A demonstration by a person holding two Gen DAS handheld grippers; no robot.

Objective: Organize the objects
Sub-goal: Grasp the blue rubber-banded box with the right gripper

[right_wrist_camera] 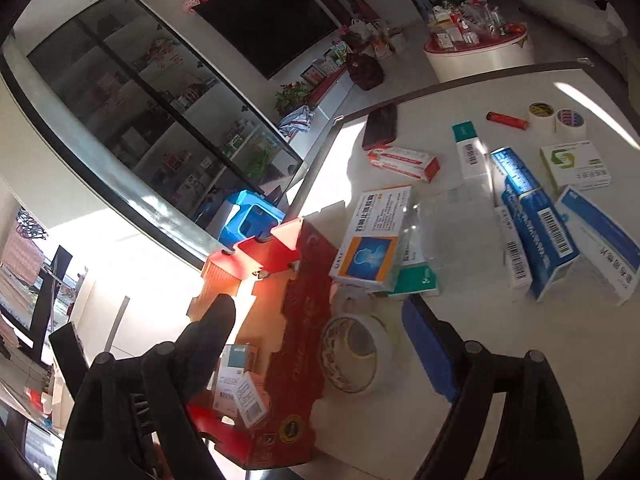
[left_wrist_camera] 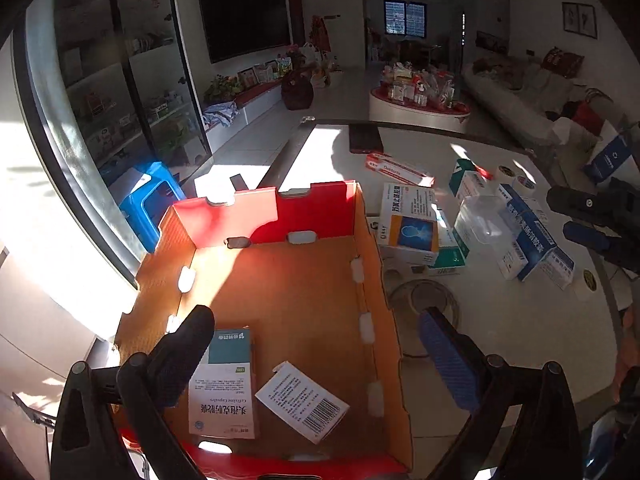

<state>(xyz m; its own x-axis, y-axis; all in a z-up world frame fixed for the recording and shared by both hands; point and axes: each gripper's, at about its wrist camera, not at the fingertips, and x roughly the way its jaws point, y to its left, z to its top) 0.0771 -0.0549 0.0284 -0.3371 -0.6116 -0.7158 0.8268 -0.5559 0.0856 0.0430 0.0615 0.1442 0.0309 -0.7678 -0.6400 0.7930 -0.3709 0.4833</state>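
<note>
Above the cardboard box [left_wrist_camera: 280,280], the left hand-held gripper [left_wrist_camera: 316,336] tilts downward, jaws spread.

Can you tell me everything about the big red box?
The red cardboard box is an open tray, red outside and plain brown inside, with notched walls and white tabs along the folds. It sits on the white table's left edge, partly sunlit. Two medicine packs lie flat inside: a teal-and-white pack and a white barcode pack. Nothing grips it.
</note>
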